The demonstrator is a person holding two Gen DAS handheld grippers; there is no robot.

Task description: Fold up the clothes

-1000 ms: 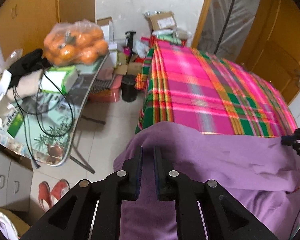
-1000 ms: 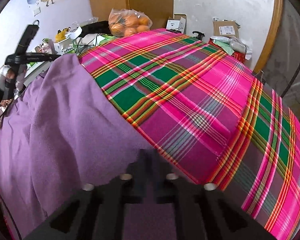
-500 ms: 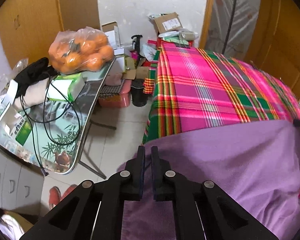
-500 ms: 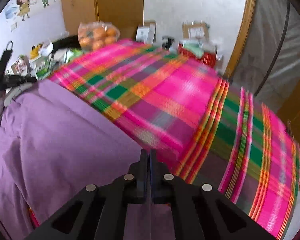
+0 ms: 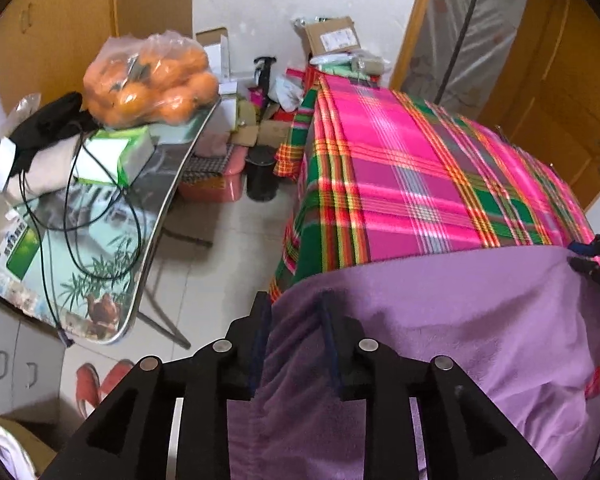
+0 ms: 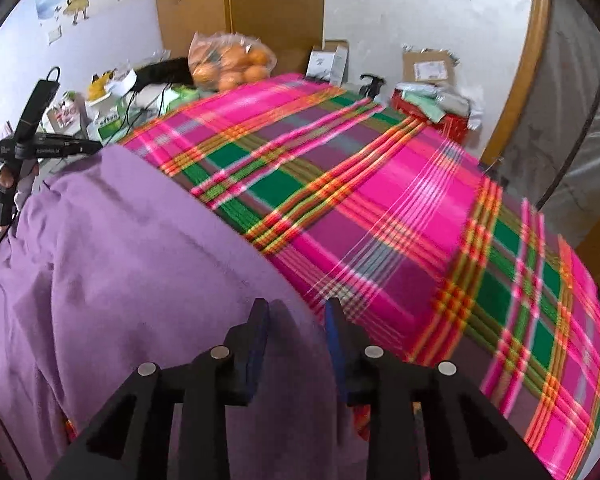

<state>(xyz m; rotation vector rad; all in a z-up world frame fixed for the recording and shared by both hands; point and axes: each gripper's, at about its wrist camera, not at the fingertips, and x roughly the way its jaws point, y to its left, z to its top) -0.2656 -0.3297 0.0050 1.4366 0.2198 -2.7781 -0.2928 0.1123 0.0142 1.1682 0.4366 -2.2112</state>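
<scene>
While its jaws are opening, the left gripper straddles the purple cloth draped over the plaid bed – pads apart; at 3 o'clock, the right gripper is likewise parting around the cloth's edge.

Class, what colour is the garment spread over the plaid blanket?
The garment is plain purple; it shows best in the right wrist view.

Garment: lower frame, draped on bed edge. Desk: left of bed, bearing bag of oranges at upper left.
</scene>
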